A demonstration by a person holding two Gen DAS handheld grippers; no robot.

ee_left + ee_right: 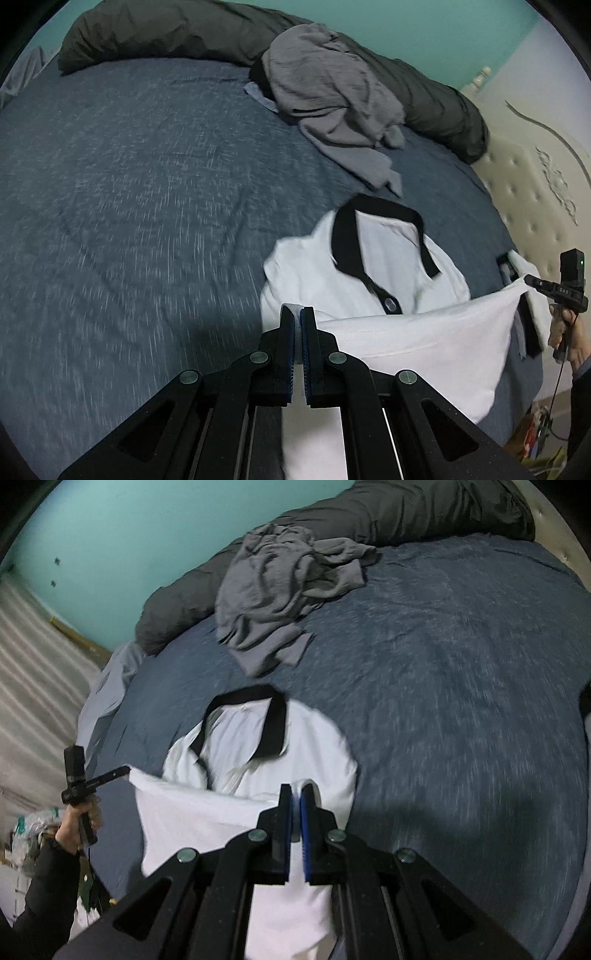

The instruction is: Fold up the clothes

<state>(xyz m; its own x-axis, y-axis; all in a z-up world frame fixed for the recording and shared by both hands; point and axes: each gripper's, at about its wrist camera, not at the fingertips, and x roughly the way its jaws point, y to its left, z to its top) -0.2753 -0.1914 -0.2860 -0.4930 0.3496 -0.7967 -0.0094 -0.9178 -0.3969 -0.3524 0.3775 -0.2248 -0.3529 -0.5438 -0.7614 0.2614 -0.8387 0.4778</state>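
Partly folded white black-collared shirt [369, 273]

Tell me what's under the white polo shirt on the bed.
The blue bedspread shows around the white polo shirt. The lifted hem hides the shirt's lower front, so anything beneath stays unseen.

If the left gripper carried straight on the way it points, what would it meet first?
Probably the white polo shirt itself: the left gripper, shut on its hem, points down at the shirt's buttoned front, spread on the blue bedspread. Depth is unclear.
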